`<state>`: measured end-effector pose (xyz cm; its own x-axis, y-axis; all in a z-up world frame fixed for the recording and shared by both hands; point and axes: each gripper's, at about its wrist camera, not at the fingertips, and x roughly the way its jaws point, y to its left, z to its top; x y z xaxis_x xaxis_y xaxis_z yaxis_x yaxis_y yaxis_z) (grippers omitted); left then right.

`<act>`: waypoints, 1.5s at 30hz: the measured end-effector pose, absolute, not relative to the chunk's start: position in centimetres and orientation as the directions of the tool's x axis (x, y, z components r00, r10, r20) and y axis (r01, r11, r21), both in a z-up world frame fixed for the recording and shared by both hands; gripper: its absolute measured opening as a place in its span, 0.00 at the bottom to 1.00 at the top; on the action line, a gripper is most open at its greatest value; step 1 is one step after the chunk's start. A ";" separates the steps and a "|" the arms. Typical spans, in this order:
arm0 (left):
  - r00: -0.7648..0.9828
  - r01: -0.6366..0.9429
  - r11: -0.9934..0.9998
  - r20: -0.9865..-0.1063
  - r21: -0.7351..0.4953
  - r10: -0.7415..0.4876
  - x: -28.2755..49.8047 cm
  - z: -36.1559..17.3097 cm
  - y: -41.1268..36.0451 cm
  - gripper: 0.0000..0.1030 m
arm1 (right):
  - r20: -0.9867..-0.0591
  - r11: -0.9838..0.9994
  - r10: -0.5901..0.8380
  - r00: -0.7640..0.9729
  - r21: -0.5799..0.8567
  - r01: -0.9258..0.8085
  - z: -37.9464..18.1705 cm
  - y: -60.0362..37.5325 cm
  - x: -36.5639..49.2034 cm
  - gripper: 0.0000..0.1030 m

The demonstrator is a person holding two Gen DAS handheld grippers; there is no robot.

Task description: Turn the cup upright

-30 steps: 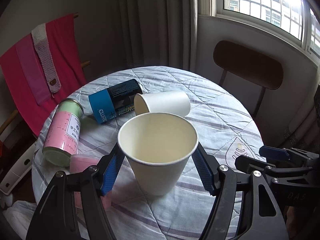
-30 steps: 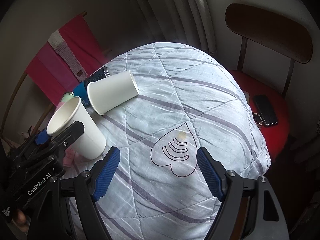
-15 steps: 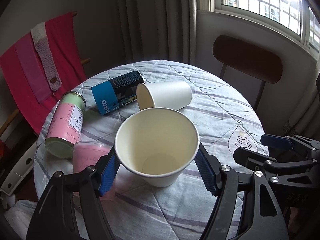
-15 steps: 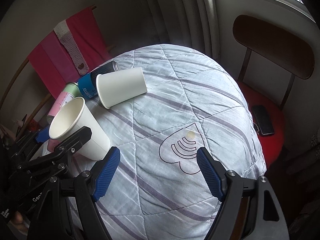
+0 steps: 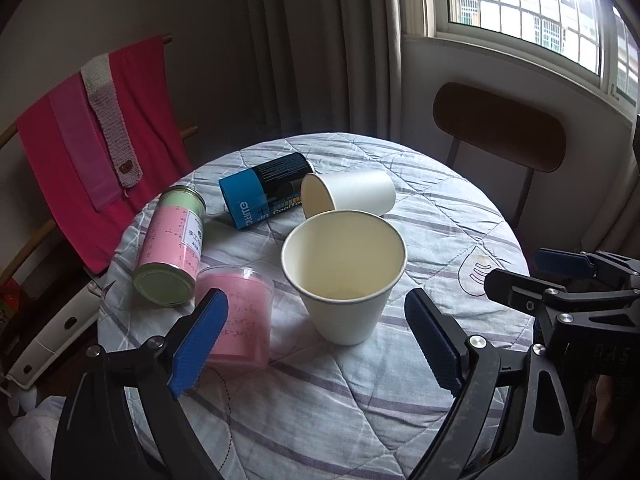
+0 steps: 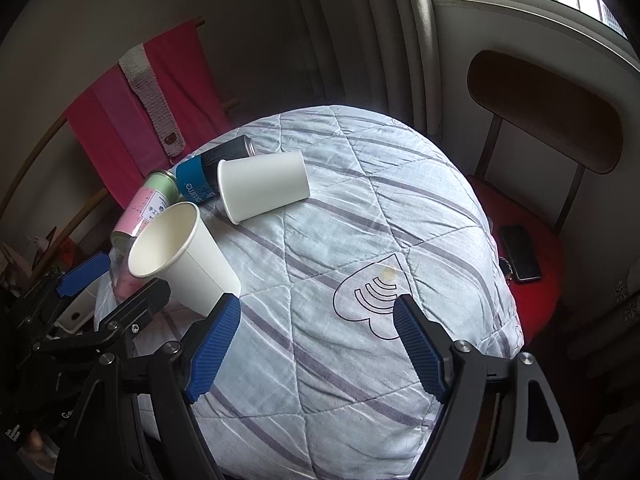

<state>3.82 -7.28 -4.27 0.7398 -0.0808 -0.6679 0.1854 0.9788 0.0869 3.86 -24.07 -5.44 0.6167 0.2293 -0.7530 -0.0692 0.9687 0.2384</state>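
A white paper cup (image 5: 345, 276) stands upright on the quilted round table (image 5: 360, 392), mouth up; it also shows in the right wrist view (image 6: 180, 256). My left gripper (image 5: 320, 344) is open, its blue pads apart on either side of the cup and a little nearer than it, not touching. A second white paper cup (image 5: 352, 196) lies on its side behind it, also in the right wrist view (image 6: 262, 186). My right gripper (image 6: 316, 348) is open and empty over the table's right part.
A blue and black can (image 5: 264, 194) and a pink and green tin (image 5: 172, 252) lie on their sides at the left. A pink plastic cup (image 5: 240, 320) sits by the left pad. A wooden chair (image 6: 544, 120) with a phone (image 6: 520, 258) stands at the right.
My left gripper opened and let go of the upright cup, which now stands on the table, and drew back from it. The right gripper stayed open and pulled back slightly.
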 end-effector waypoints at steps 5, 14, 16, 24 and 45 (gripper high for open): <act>0.787 0.131 0.985 -0.616 0.115 -0.033 1.2 -2.2 -5.4 0.94 | -0.722 0.973 0.227 0.653 0.202 -0.114 -3.5 -22.4 2.2 0.78; 0.859 0.036 0.997 -0.512 0.064 0.002 -3.6 1.5 -1.2 1.00 | -0.540 0.978 0.202 0.817 0.064 -0.199 0.9 -18.0 -3.1 0.78; 0.871 0.026 0.998 -0.491 0.061 0.007 -4.5 2.0 -0.7 1.00 | -0.486 0.978 0.195 0.852 0.032 -0.205 1.7 -17.2 -4.3 0.79; 0.883 0.017 1.000 -0.469 0.016 -0.007 -6.4 2.7 1.0 1.00 | -0.380 0.988 0.110 0.918 -0.062 -0.144 3.0 -14.8 -6.6 0.79; 0.877 -0.005 0.999 -0.480 0.048 0.028 -6.9 2.7 3.1 1.00 | -0.453 0.997 0.018 0.891 -0.059 -0.050 3.3 -12.4 -6.7 0.79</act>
